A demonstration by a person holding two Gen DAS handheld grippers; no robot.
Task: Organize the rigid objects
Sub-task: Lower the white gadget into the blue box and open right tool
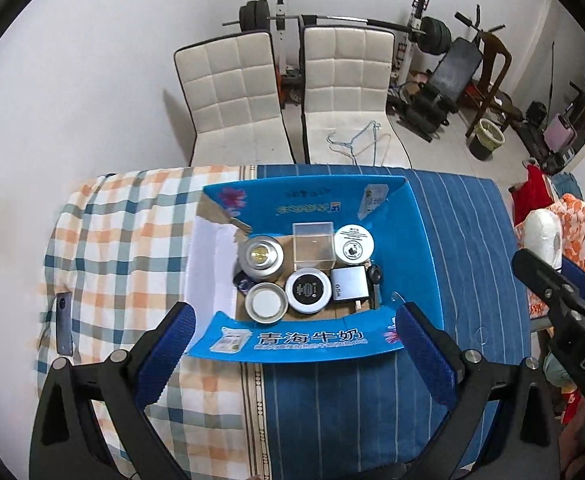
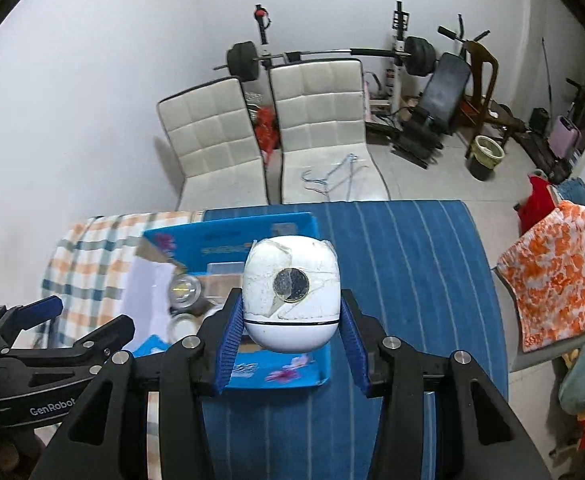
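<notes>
Gripping rounded white plastic device point(image 2: 291, 296), right gripper point(image 2: 291, 320) clamped, above blue cardboard box point(image 1: 312, 342) | left gripper point(image 1: 296, 344) spread wide, empty | box holds round tins point(image 1: 307, 290), possibly metal

- The desk point(image 1: 472, 240) is covered by two cloths: a checked orange, teal and white cloth point(image 1: 124, 240) on the left and a blue striped cloth point(image 1: 332, 400) on the right, meeting along a seam near the middle.
- A blue cardboard box point(image 1: 312, 340) with its flaps open sits across that seam, toward the far side.
- A slim grey device point(image 1: 64, 324) lies flat on the checked cloth, near the left edge, well apart from the box.
</notes>
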